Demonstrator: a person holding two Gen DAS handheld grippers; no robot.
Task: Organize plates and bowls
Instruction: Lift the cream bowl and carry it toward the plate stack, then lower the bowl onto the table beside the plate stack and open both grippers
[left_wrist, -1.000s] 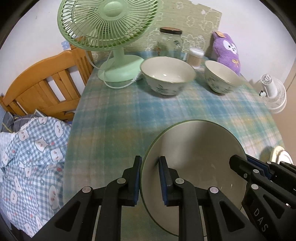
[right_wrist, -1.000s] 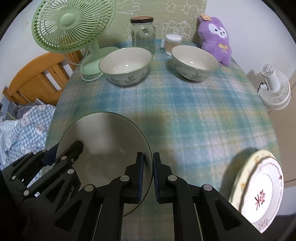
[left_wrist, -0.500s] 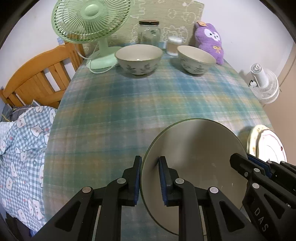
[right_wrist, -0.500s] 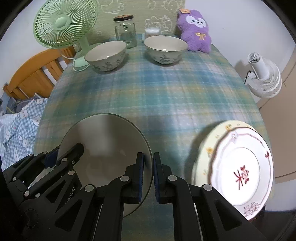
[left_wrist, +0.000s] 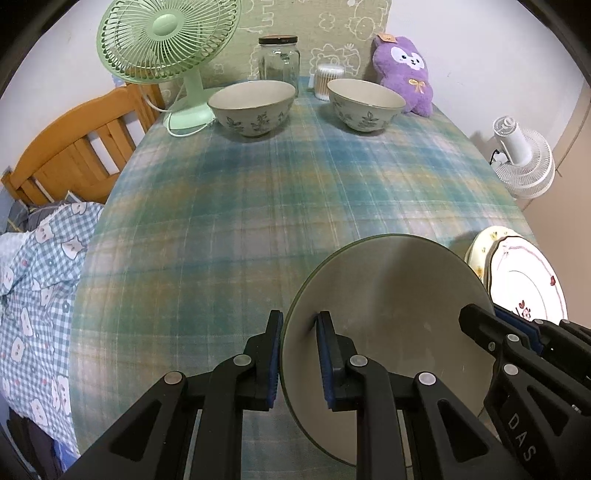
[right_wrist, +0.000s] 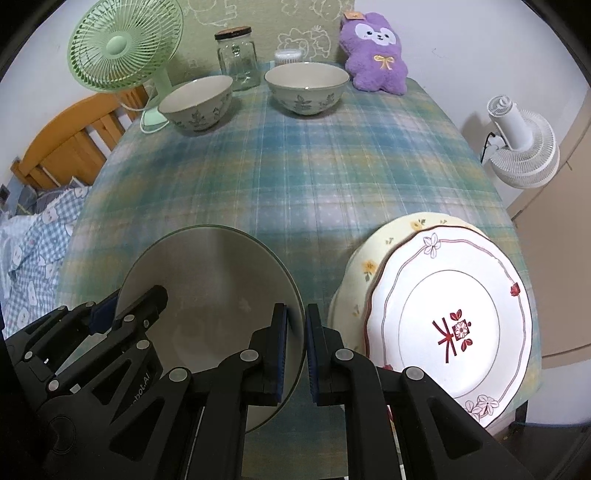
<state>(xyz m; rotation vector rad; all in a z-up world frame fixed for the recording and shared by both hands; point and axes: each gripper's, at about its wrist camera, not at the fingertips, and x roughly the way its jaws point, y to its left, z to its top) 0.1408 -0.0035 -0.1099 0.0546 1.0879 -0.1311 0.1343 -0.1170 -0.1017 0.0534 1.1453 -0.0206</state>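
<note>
We carry the green-rimmed plate (left_wrist: 388, 314) with the left gripper (left_wrist: 299, 354) and right gripper (right_wrist: 295, 350) clamped on opposite rims, and next must lower it level onto the plate stack (right_wrist: 447, 332).

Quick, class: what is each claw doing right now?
Left claw: closed on the left rim of the green-rimmed plate.
Right claw: closed on the same plate's right rim.

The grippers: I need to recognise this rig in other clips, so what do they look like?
Both the left gripper and the right gripper are matte black, with angular, cut-out finger arms joined by round silver pivot pins. The fingertips carry flat dark blue pads. White lettering marks the bodies. No cables, hands or sleeves show.
</note>
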